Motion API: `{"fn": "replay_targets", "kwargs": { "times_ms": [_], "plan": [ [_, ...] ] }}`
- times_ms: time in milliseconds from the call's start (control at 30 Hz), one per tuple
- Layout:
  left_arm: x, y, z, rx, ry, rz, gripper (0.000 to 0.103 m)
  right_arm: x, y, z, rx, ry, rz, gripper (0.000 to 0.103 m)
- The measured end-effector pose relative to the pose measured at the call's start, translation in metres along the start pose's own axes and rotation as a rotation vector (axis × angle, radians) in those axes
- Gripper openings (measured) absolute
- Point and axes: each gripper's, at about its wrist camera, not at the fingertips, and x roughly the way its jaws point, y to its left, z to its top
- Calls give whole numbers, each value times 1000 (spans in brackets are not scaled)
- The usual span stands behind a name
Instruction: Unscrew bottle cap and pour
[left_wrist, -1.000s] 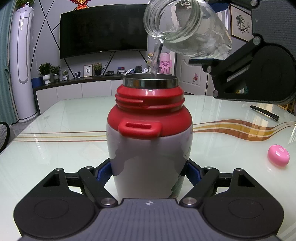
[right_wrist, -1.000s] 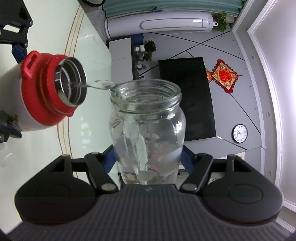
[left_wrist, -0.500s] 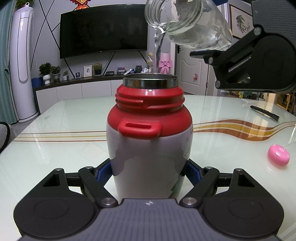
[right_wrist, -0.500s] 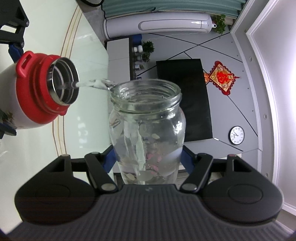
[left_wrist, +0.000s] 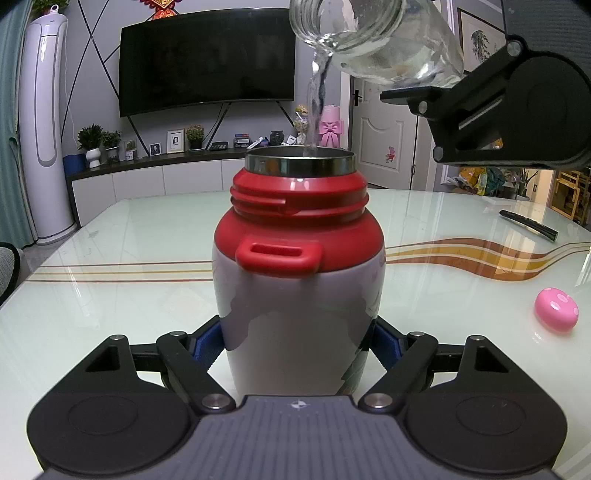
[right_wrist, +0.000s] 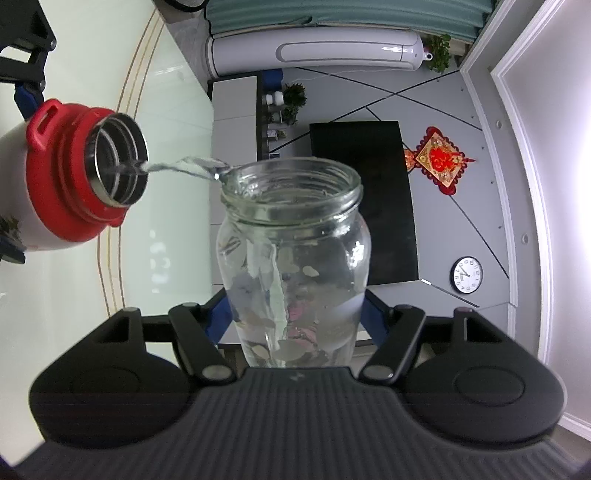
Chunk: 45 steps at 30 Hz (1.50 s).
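1. Left hand-held gripper (left_wrist: 297, 343), nearest: fingers clamped on the lower white body of the red-topped flask (left_wrist: 299, 280), which stands upright and uncapped on the tabletop (left_wrist: 129, 295).
2. Right hand-held gripper (right_wrist: 295, 314): fingers clamped on the glass jar (right_wrist: 293, 258), tilted above and to the right of the flask.
3. Water stream (left_wrist: 317, 107) runs from the jar's lip into the flask's steel mouth (left_wrist: 300, 163).
4. Further right on the tabletop: pink spotted cap (left_wrist: 556, 308); beyond it, a black remote (left_wrist: 528, 224).
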Motion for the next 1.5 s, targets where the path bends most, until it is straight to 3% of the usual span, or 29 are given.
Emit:
{"fn": "replay_targets", "kwargs": {
  "times_ms": [1500],
  "plan": [
    [-1,3,-1,0,0,-2,83,4,-5,0,-64,-31,-32,71]
  ]
}}
